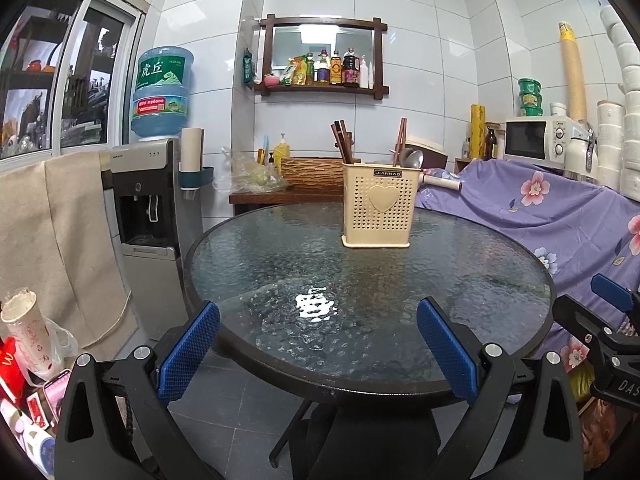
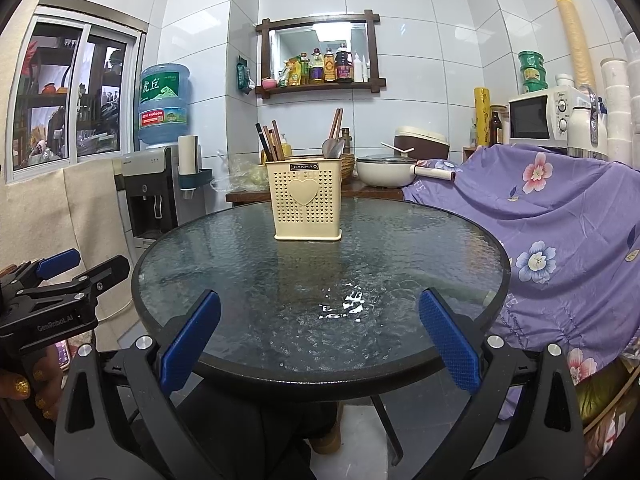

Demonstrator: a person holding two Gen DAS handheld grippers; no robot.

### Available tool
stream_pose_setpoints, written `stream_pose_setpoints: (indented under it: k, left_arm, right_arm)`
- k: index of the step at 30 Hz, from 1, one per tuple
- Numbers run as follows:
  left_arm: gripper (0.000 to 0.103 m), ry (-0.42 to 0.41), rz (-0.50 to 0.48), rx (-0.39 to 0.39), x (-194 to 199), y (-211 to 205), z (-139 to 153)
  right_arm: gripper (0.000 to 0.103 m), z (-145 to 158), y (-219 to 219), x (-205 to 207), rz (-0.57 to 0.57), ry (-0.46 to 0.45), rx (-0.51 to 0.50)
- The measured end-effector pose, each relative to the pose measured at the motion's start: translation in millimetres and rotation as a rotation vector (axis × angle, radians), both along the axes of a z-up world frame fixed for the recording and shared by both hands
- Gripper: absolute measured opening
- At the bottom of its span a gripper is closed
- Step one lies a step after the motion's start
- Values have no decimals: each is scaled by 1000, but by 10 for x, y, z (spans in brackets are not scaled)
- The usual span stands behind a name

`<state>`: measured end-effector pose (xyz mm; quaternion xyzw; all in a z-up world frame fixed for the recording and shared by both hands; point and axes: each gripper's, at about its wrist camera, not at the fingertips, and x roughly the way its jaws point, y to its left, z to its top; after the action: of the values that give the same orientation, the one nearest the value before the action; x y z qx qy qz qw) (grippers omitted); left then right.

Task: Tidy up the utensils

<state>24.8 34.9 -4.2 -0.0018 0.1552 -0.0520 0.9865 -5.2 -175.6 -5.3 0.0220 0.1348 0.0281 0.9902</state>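
A cream perforated utensil holder [image 1: 377,210] [image 2: 307,202] with a heart on its front stands upright on the far half of the round glass table [image 1: 280,264] [image 2: 420,248]. Dark chopsticks [image 1: 342,141] [image 2: 271,142] stick up from its left side. More chopsticks [image 1: 401,136] [image 2: 336,123] and metal spoons [image 1: 412,159] [image 2: 333,148] fill its right side. My left gripper [image 1: 318,314] is open at the table's near edge, nothing between its blue pads. My right gripper [image 2: 319,308] is open too, equally far from the holder. Each gripper shows at the other view's edge.
A water dispenser [image 1: 146,200] [image 2: 154,192] stands left of the table. A purple floral cloth [image 1: 560,216] [image 2: 552,216] covers something on the right, with a microwave [image 1: 536,140] [image 2: 540,116] behind. A wooden side table [image 2: 360,192] carries a white pot [image 2: 384,170]. Packages [image 1: 28,360] clutter the lower left.
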Motion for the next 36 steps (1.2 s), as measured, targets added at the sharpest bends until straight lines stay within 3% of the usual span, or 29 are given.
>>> stream_pose_setpoints:
  k: [36]
  left_arm:
    - [97,-10,6,-10,-21,-10,44]
  right_arm:
    - [97,-24,-1,-11,6,4,3]
